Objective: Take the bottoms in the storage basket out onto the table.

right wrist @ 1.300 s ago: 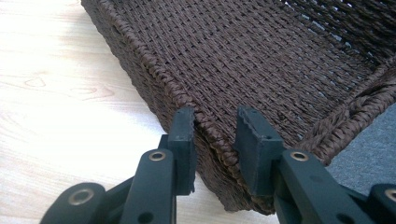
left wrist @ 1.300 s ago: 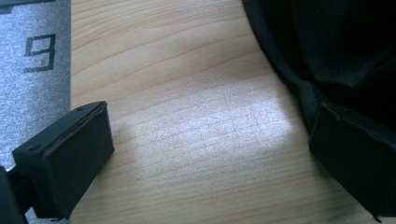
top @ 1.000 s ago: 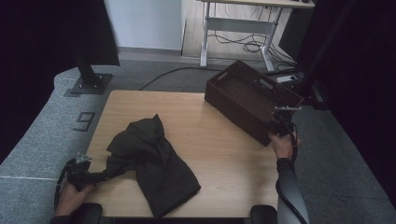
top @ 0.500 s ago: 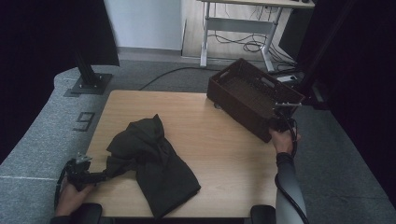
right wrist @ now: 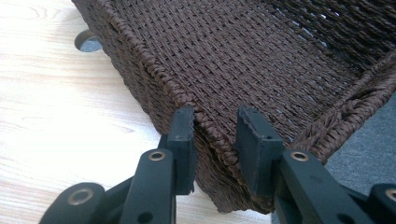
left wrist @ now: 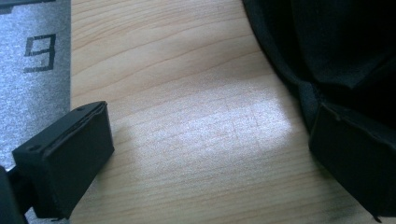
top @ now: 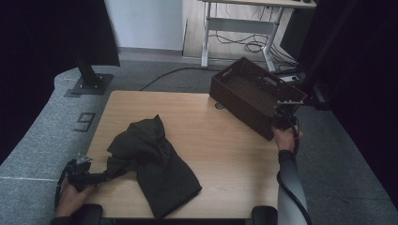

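A black garment (top: 155, 159) lies crumpled on the wooden table (top: 225, 154), left of the middle. Its edge (left wrist: 336, 46) lies against the right jaw of my left gripper (left wrist: 210, 154), whose jaws stand wide apart over bare wood. In the high view that left gripper (top: 105, 176) sits at the table's near-left edge. A brown wicker basket (top: 253, 93) stands tilted at the far right. My right gripper (top: 281, 115) holds its near corner. Close up, the right gripper (right wrist: 215, 123) is shut on the basket's rim (right wrist: 257, 60), one jaw outside the wall and one inside.
A round cable hole (top: 219, 106) in the tabletop lies just beside the basket. A floor mark shaped like a 9 (top: 84, 122) is left of the table. A black stand (top: 89, 79) and a desk with cables (top: 239, 23) stand behind.
My right hand and the basket have shifted slightly away from the near edge. The left gripper and the garment have stayed put.
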